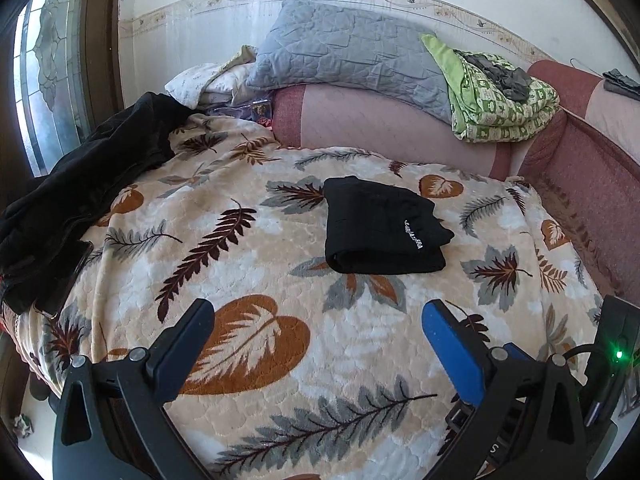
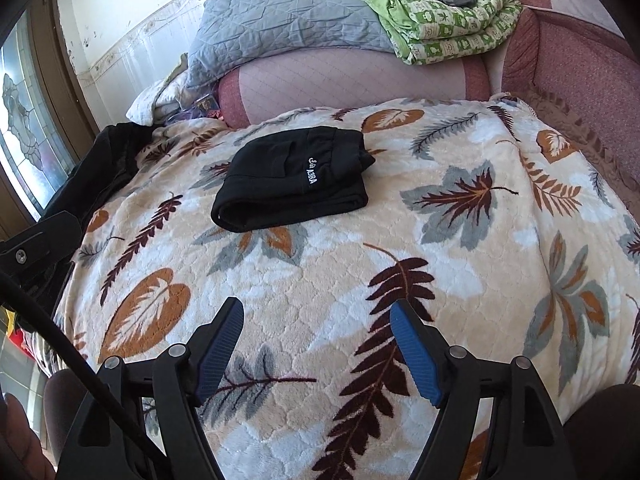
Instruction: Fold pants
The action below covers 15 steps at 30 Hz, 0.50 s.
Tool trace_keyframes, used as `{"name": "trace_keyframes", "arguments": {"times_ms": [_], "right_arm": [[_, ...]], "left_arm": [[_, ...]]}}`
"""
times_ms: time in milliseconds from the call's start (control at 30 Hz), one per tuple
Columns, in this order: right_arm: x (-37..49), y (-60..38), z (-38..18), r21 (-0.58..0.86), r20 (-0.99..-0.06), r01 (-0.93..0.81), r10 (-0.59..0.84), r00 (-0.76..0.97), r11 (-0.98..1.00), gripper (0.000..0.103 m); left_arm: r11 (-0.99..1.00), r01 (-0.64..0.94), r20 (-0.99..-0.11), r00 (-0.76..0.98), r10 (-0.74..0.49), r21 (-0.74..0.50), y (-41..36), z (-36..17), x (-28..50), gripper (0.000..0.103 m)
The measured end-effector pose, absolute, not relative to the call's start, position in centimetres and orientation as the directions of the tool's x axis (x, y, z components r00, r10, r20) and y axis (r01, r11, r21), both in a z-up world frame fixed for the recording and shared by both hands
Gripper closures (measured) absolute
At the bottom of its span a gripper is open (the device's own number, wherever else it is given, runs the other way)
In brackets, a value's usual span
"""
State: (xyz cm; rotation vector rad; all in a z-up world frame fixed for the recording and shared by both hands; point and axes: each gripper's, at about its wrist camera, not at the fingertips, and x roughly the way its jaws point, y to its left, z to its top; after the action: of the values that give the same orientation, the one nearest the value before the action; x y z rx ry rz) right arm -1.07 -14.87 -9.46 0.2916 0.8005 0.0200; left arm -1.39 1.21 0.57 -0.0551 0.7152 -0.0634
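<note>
The black pants [image 1: 382,226] lie folded into a compact rectangle on the leaf-patterned blanket [image 1: 248,256], with white lettering on top. They also show in the right wrist view [image 2: 292,178] on the blanket [image 2: 400,240]. My left gripper [image 1: 318,316] is open and empty, held back from the pants above the blanket. My right gripper [image 2: 316,316] is open and empty, also short of the pants.
A heap of black clothes [image 1: 80,192] lies at the blanket's left edge, also in the right wrist view [image 2: 100,160]. A grey quilted pillow [image 1: 352,52] and a green patterned quilt [image 1: 500,100] rest on the pink sofa back [image 1: 400,128]. A window [image 1: 44,80] is at left.
</note>
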Motion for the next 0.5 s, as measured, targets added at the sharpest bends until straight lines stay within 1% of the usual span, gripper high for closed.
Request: {"name": "trace_keyframes", "arguments": {"times_ms": [500], "right_arm": [[-0.9, -14.89, -10.47, 0.255, -0.725, 0.1, 0.121, 0.678, 0.962, 0.021]], "left_arm": [[0.996, 0.054, -0.674, 0.733, -0.09, -0.074, 0.89, -0.24, -1.23, 0.0]]}}
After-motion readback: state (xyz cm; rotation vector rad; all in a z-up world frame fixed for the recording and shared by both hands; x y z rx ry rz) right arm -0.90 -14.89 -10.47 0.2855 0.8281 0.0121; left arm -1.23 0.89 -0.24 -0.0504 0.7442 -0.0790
